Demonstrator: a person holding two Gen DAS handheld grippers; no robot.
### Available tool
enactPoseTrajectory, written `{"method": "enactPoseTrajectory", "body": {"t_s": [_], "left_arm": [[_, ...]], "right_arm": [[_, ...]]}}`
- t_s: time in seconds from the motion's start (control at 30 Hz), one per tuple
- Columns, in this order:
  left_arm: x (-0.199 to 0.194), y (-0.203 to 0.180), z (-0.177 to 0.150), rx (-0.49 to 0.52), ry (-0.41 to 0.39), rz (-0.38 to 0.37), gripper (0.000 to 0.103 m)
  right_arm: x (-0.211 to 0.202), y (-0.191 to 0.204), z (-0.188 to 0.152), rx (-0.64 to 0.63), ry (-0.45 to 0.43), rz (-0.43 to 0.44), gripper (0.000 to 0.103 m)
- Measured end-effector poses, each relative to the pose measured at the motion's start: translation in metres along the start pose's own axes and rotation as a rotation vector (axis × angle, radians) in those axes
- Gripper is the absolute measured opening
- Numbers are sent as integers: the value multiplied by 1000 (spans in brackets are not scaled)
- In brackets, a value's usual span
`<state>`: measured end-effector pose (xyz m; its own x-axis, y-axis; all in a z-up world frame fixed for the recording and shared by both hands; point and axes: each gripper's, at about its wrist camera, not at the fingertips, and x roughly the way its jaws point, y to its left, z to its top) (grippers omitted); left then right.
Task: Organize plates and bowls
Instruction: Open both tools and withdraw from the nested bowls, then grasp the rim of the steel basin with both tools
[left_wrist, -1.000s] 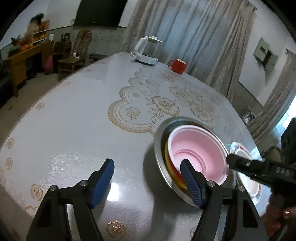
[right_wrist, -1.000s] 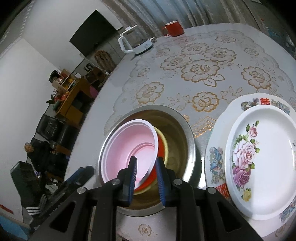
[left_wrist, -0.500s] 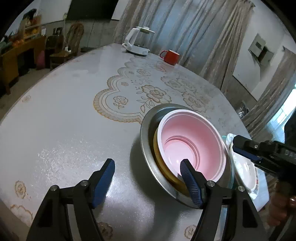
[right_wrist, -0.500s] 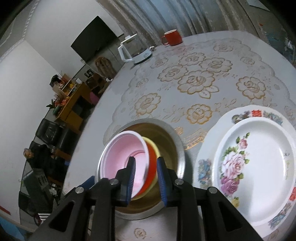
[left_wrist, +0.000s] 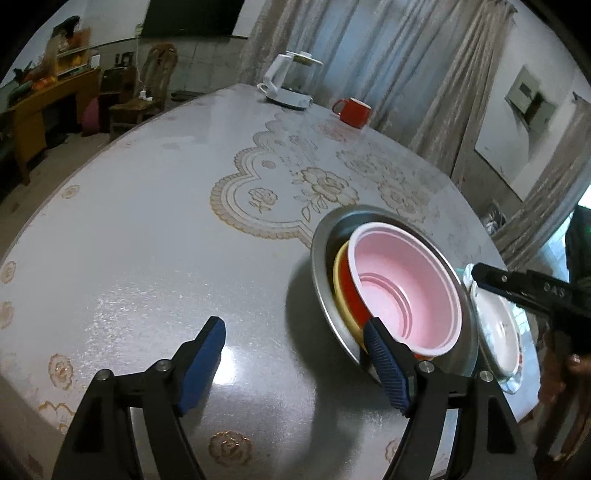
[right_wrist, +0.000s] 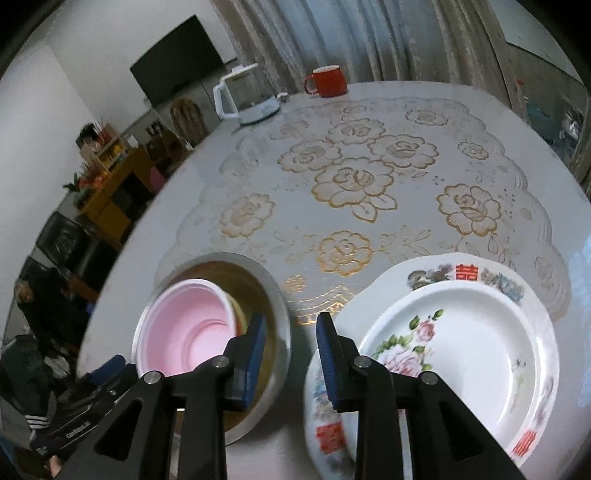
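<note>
Our left gripper (left_wrist: 295, 363) hangs wide open, its right finger at the rim of the metal basin (left_wrist: 321, 266), where the pink bowl (left_wrist: 404, 290) sits tilted in the red and yellow ones. Our right gripper (right_wrist: 290, 354) is parted, empty, beside the stacked plates (right_wrist: 476, 339). We reckon one nudge could slide that leaning bowl out, or scrape basin against plates.
</note>
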<state>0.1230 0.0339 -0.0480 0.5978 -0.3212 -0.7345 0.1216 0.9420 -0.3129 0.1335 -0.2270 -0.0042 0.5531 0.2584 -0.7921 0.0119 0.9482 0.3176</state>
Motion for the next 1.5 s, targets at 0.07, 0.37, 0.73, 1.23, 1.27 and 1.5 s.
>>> {"method": "enactPoseTrajectory", "body": {"t_s": [0.07,0.37,0.73,1.23,1.27,1.5], "left_arm": [[2,-1,0,9,3,5,78],[3,-5,-1,15,35,-10,78],[-7,-22,-11,102,54,-52,78],[-16,28,-7,-10,71,-65,57],[-17,27,-7,-10,75,-77,51],[-21,16,-16,0,106,-167,42]], "right_arm": [[6,0,3,-23,13,-10,28],[32,5,21,-114,43,5,28],[57,17,19,-129,125,47,18],[53,35,-13,-2,106,134,20],[52,35,-14,-1,107,136,20],[51,44,-24,-102,124,102,20]]}}
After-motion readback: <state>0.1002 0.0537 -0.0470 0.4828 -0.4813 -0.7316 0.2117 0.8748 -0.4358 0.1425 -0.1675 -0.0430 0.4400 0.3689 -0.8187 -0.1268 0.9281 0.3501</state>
